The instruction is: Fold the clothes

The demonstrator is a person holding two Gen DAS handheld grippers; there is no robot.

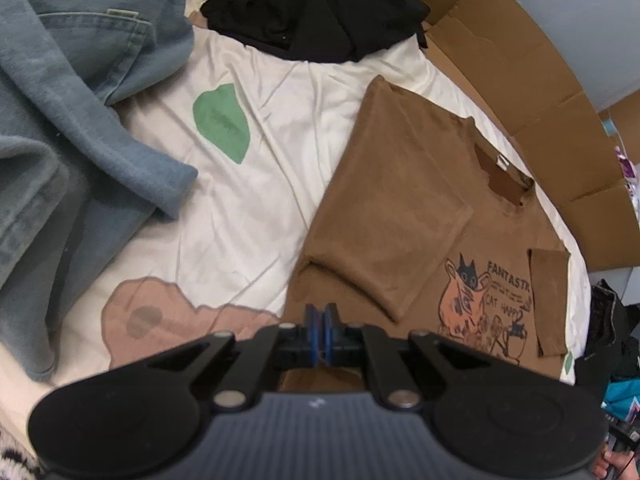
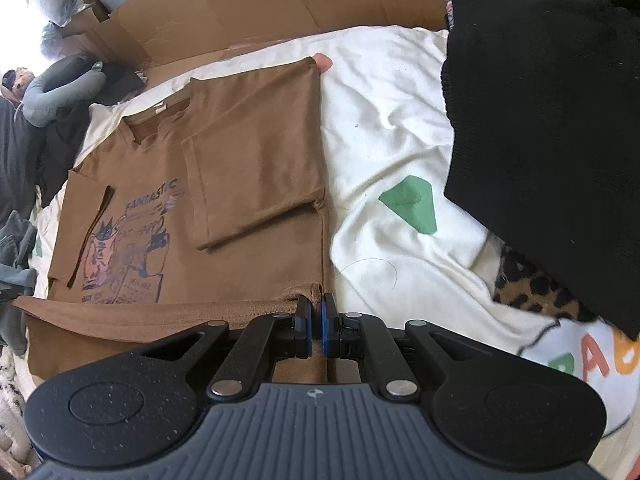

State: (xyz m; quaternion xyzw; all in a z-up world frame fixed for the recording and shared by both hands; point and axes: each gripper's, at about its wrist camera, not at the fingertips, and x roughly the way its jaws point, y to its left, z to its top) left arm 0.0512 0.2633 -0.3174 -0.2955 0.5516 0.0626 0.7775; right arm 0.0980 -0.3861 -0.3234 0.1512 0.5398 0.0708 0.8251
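Note:
A brown T-shirt (image 1: 400, 208) with a cat print lies front up on a white sheet (image 1: 248, 200), both sleeves and sides folded in. My left gripper (image 1: 320, 312) is shut at the shirt's bottom left corner, and brown cloth shows under its pads. In the right wrist view the same T-shirt (image 2: 256, 152) has its bottom hem raised and curled toward the camera. My right gripper (image 2: 316, 304) is shut on the hem's right corner, with brown fabric pinched between the blue pads.
A blue denim jacket (image 1: 60, 120) is heaped at the left and a black garment (image 1: 320, 8) at the back. Flattened cardboard (image 1: 520, 80) borders the bed. In the right wrist view, black knitwear (image 2: 540, 120) covers leopard-print fabric (image 2: 528, 288), and a grey neck pillow (image 2: 60, 92) lies far left.

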